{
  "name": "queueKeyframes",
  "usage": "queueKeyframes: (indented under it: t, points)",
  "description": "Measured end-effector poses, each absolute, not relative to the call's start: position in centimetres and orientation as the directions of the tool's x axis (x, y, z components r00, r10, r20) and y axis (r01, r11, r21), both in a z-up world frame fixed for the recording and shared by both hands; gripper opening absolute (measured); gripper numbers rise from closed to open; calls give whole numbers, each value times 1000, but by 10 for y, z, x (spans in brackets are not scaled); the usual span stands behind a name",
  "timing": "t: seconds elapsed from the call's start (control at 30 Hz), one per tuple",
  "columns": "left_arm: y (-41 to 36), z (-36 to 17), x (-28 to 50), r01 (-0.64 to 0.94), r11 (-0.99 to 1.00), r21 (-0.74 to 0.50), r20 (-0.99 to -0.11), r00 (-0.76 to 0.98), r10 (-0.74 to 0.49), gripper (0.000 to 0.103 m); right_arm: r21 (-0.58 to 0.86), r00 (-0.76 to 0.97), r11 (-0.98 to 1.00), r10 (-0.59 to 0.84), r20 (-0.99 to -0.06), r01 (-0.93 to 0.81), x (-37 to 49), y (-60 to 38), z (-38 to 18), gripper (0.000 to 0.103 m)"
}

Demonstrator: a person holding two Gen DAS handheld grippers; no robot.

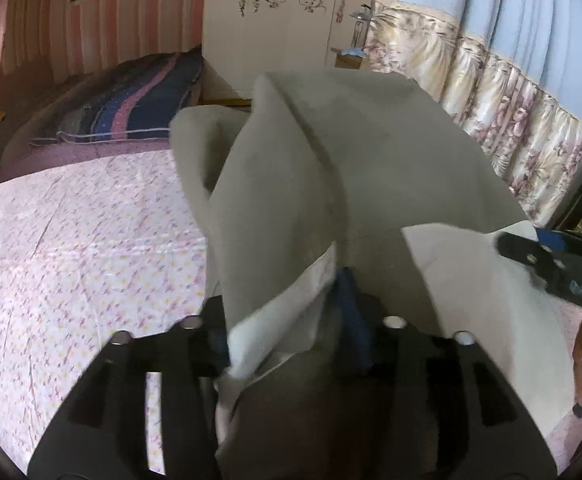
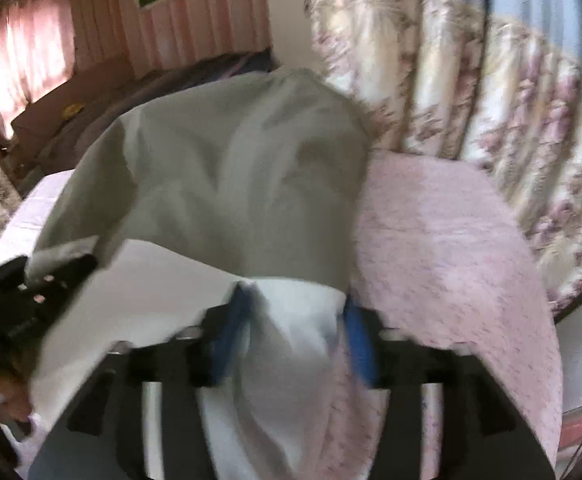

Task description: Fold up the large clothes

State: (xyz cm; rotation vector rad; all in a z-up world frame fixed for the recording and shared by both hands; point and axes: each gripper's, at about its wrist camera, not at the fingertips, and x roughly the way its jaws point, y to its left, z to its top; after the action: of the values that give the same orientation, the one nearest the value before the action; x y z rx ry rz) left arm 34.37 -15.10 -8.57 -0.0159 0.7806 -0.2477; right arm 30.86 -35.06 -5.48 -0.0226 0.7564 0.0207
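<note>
Hiding both hand-held gripper tips: grey garment (image 1: 331,168) (R view blurred)

Grey garment (image 1: 331,168) lifted off the bed (image 1: 71,240), bunched between my two grips.

It is a large grey-olive cloth with a pale, whitish inner side (image 2: 163,280) turned out along its near edge. I hold that edge up; the rest drapes away in soft folds toward the bed's far edge, creased down the middle, its far end sagging over the pink sheet.
</note>
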Motion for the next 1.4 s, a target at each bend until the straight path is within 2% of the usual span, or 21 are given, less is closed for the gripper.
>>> queueKeyframes:
  t: [0.1, 0.23, 0.37, 0.5, 0.67, 0.8, 0.93, 1.17, 1.4]
  points:
    - [-125, -91, 330, 153, 980, -129, -698, 688, -199, 83, 6, 739, 1000, 5, -674, -1, 281, -352, -64, 91]
    - [-107, -90, 293, 150, 982, -115, -679, 709, -188, 85, 57, 741, 998, 16, -672, 30, 231, -358, -76, 92]
    - [-90, -74, 227, 173, 981, -85, -644, 741, -187, 85, 68, 745, 997, 11, -667, 47, 176, -354, -56, 95]
    - [-77, -50, 155, 174, 983, -53, -585, 793, -171, 100, 10, 795, 1000, -10, -606, 21, 118, -326, -31, 101]
    - [-57, -28, 84, 131, 991, -4, -533, 839, -113, 100, 78, 807, 997, 39, -590, 9, 65, -299, -18, 101]
    - [-37, -22, 46, 84, 996, -1, -505, 860, -73, 100, 46, 814, 999, 30, -580, -5, 38, -282, -19, 101]
    - [-15, -21, 17, 36, 999, -6, -492, 870, -34, 100, 78, 835, 997, 66, -546, -29, -3, -274, -15, 101]
    - [10, -13, -19, -29, 1000, 12, -428, 903, 31, 100, 26, 873, 1000, 23, -487, -11, -54, -259, -6, 101]
    - [28, -1, -36, -10, 999, -42, -438, 899, -9, 100, 20, 904, 1000, 7, -428, 2, -86, -264, 16, 101]
